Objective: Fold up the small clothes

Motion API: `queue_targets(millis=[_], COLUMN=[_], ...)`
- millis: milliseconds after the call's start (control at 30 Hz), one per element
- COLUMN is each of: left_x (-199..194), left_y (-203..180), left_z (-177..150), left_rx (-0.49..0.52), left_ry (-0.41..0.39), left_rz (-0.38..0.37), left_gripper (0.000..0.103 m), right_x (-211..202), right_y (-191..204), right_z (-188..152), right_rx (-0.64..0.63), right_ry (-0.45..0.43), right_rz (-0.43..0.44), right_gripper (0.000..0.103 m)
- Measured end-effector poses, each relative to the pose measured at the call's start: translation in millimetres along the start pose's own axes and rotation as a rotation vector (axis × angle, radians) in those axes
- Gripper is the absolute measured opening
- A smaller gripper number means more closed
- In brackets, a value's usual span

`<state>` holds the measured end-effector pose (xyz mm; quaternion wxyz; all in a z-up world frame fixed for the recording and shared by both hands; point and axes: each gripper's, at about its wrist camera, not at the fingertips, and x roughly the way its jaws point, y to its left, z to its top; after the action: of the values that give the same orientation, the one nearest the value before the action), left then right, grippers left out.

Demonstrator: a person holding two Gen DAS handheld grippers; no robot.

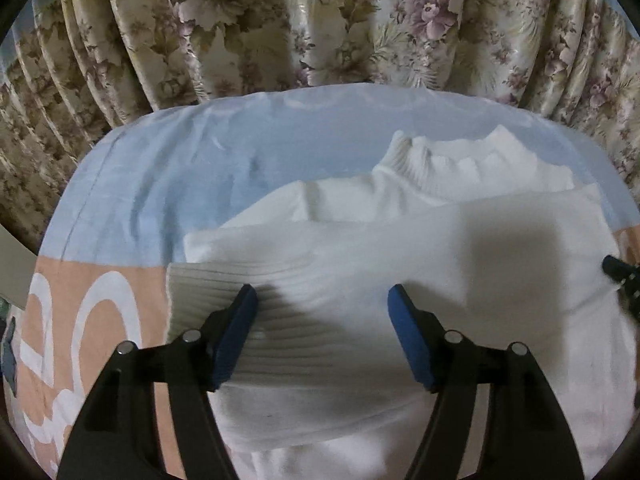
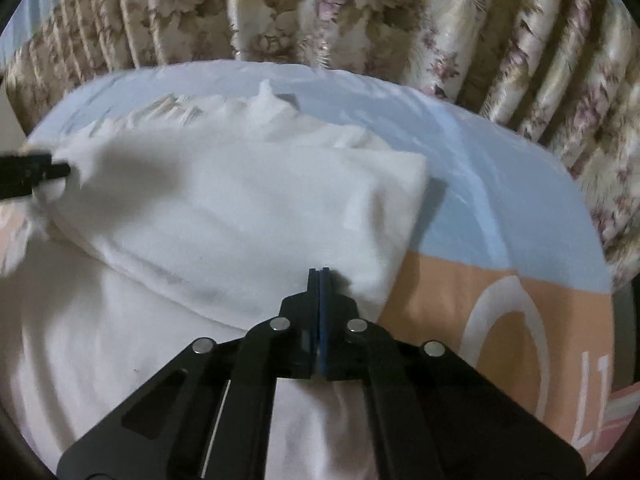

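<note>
Left gripper (image 1: 322,300) fingers spread above white sweater (image 1: 400,240); right gripper (image 2: 319,276) fingers pressed together.

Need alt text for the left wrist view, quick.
The left tool, open, hovers over a white sweater whose ribbed cuff lies across its body, on a blue and peach sheet. Floral curtains hang behind; the right tool's tip shows at the right edge.
</note>
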<state>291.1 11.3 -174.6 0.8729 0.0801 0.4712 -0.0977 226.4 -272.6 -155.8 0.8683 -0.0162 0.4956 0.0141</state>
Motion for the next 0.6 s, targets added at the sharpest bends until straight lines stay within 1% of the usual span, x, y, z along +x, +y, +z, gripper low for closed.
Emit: queue_targets(millis=[67,133,200,233,267,333,367,433,533,600], left_x=[-0.4,-0.3,-5.8,-11.2,-15.6,-22.2,-24.0,-27.0,-39.9,-41.8], left_y=[-2.3,-3.2,-1.5,0.5,1.5,6.6,7.4,7.6,-4.3,-14.7], left_z=[-2.4,-1.5,-0.2,-0.3,-1.7,-8.6,-12.0,-21.5,-34.6,-40.3], left_rx=[0.020,0.015,-0.004,-0.015,-0.020,-0.040,-0.049,-0.055,-0.022,-0.013], left_ry=[-0.004,0.000,0.001,-0.005,-0.009,-0.004,0.001,0.008,-0.027,-0.014], left_rz=[0.023,0.029,0.015,-0.010,-0.028,-0.050,-0.056,-0.061,-0.041,-0.063], left_gripper=[0.070,0.070,0.070,0.070,0.073,0.077,0.077,0.077,0.079,0.079], right_x=[-0.2,2.1,0.1,-4.6,-9.7,-20.1,-23.2,-31.5,-32.1,-24.7], right_y=[-1.8,-1.9,-6.0,-8.8,-11.6,-19.7,-20.7,-20.7,-0.2,16.2], right_z=[0.5,2.8,6.4,8.0,8.5,8.6,8.5,6.0,2.2,-0.3], right_rx=[0.001,0.004,0.032,0.047,0.060,0.090,0.099,0.105,0.032,0.000], right_ry=[-0.009,-0.011,-0.006,-0.020,-0.033,-0.044,-0.047,-0.065,-0.076,-0.058], right_rz=[-0.010,-0.014,0.019,0.047,0.055,0.065,0.072,0.094,0.095,0.123], right_gripper=[0.000,0.000,0.000,0.000,0.000,0.004,0.006,0.018,0.028,0.028])
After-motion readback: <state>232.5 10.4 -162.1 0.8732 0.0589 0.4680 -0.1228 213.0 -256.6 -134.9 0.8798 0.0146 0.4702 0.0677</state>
